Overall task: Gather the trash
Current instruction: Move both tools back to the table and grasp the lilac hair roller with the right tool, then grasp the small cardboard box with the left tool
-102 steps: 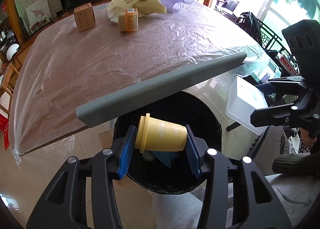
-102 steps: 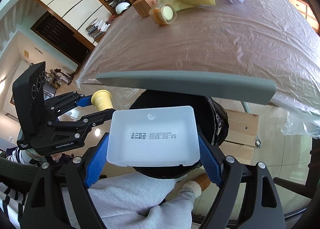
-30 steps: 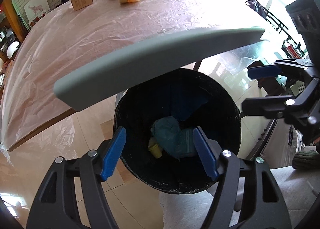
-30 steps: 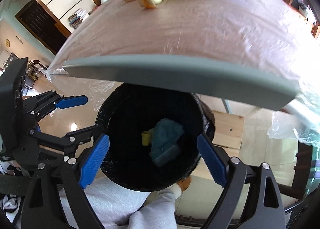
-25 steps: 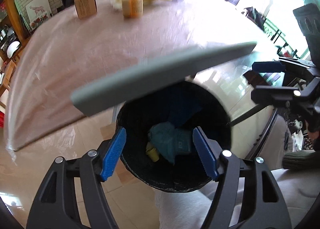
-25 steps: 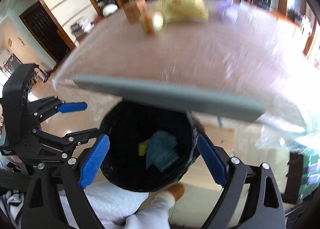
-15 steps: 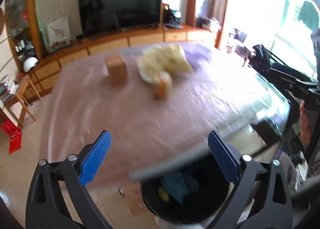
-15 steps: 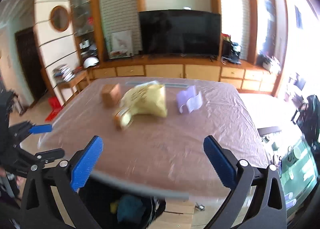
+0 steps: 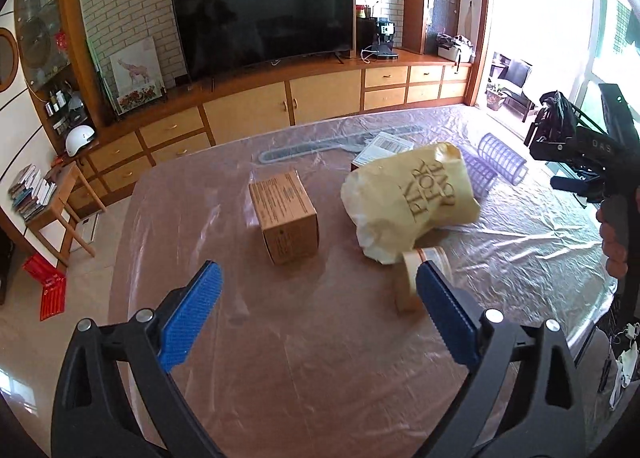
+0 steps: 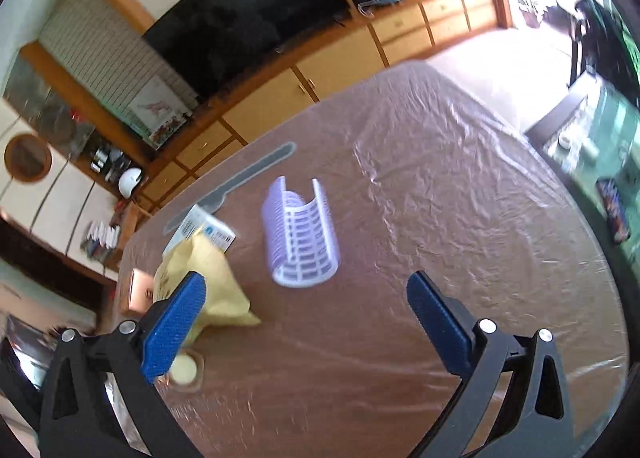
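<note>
With both the left gripper (image 9: 318, 312) and right gripper (image 10: 304, 312) wide open and empty, the light, stiff cardboard box (image 9: 285, 217) probably grips best across its flat sides.

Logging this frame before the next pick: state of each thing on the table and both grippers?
left gripper: open, empty
right gripper: open, empty
cardboard box: closed, upright
yellow paper bag: crumpled, on its side
small cup: tipped over
lilac plastic tray: lying on table, empty
</note>
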### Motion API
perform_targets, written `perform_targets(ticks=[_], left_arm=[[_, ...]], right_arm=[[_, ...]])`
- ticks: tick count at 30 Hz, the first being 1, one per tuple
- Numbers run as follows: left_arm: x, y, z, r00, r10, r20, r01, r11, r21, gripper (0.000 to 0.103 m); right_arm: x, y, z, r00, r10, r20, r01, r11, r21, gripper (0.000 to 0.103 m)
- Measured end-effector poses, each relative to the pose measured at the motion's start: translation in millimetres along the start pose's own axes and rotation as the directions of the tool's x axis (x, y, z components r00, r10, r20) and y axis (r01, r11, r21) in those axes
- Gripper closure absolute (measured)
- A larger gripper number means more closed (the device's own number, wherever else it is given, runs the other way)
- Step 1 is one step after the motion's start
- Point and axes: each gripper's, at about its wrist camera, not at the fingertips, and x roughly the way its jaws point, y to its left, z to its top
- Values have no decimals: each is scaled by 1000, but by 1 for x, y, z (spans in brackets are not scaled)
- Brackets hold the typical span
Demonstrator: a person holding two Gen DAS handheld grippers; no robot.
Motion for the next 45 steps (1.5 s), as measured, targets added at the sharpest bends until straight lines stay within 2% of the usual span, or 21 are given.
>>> perform_targets(ticks=[5, 6, 8, 10, 11, 15, 18, 22, 27, 35, 36, 40, 42, 45], left_arm=[[21, 5, 14, 1000, -11, -20, 11, 1000, -18, 5], [25, 6, 17, 1000, -16, -25, 15, 1000, -24, 5], [31, 8, 21, 999, -23, -30, 22, 999, -31, 5], [35, 9, 23, 999, -24, -36, 23, 999, -29, 5], [38, 9, 24, 999, -24, -40, 23, 999, -25, 5], [46, 9, 25, 999, -15, -51, 15, 1000, -6, 5], [53, 11, 27, 998, -18, -61, 18, 1000, -12, 5], [57, 13, 27, 997, -14, -69, 13, 1000, -17, 5], [65, 24, 27, 997, 9, -82, -11, 1000, -19, 5], [91, 31, 32, 992, 23, -121, -25, 1000, -19, 5], [94, 32, 32, 992, 17, -124, -20, 999, -25, 8], [104, 36, 30, 987, -16, -161, 7, 998, -56, 42], [107, 40, 27, 985, -32, -171, 19, 997, -81, 49], [106, 45, 24, 986, -50, -162, 32, 993, -110, 51]], right_arm=[[32, -4, 14, 999, 23, -37, -21, 998, 51, 11], [37, -4, 14, 998, 20, -56, -17, 998, 57, 17], [51, -6, 17, 994, 51, -97, -42, 995, 91, 34], [57, -9, 16, 991, 63, -114, -50, 993, 110, 59], [58, -9, 18, 992, 62, -114, -50, 993, 105, 61], [39, 13, 13, 1000, 7, -24, -9, 998, -58, 62], [28, 41, 5, 998, -51, 22, 55, 968, -246, 62], [17, 62, -8, 999, -30, 15, 34, 930, -366, 62], [7, 74, -26, 1000, -3, -19, -5, 910, -414, 62], [7, 77, -48, 998, 16, -62, -39, 912, -408, 62], [8, 78, -49, 998, 16, -63, -40, 912, -408, 62], [9, 80, -51, 998, 21, -65, -45, 912, -407, 62], [7, 81, -53, 998, 22, -61, -45, 912, -409, 62], [9, 84, -54, 998, 24, -62, -47, 912, -407, 62]])
